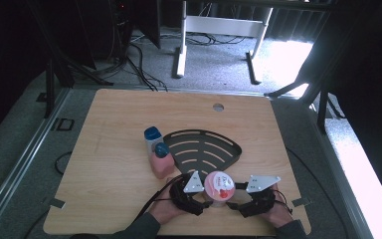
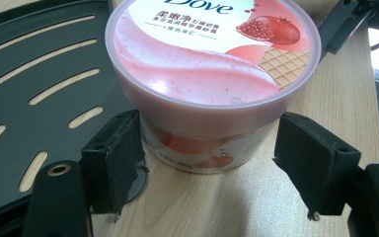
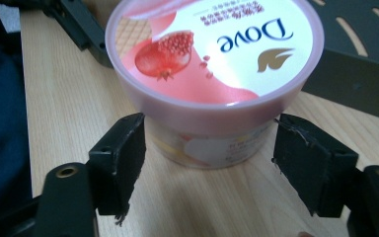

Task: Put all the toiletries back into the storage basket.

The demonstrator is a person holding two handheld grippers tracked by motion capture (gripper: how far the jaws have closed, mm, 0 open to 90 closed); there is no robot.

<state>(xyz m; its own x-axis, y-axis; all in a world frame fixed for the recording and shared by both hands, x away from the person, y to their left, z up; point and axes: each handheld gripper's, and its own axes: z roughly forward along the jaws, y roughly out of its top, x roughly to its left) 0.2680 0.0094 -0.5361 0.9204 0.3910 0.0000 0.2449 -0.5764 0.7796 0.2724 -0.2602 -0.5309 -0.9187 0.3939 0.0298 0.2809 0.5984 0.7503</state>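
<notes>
A pink Dove tub [image 1: 220, 186] with a pomegranate on its lid stands upright near the table's front edge. My left gripper [image 1: 205, 202] comes at it from the lower left. In the left gripper view both pads of the left gripper [image 2: 209, 140] lie against the tub [image 2: 212, 54] just under the lid rim. My right gripper [image 1: 235, 204] comes in from the lower right. In the right gripper view its jaws [image 3: 209, 143] straddle the tub [image 3: 212, 49], with a thin gap at each pad.
A black slotted quarter-round rack [image 1: 204, 149] lies flat right behind the tub. A pink bottle [image 1: 162, 162] and a white bottle [image 1: 152, 139], both blue-capped, stand at the rack's left corner. The table edge runs close in front of both hands.
</notes>
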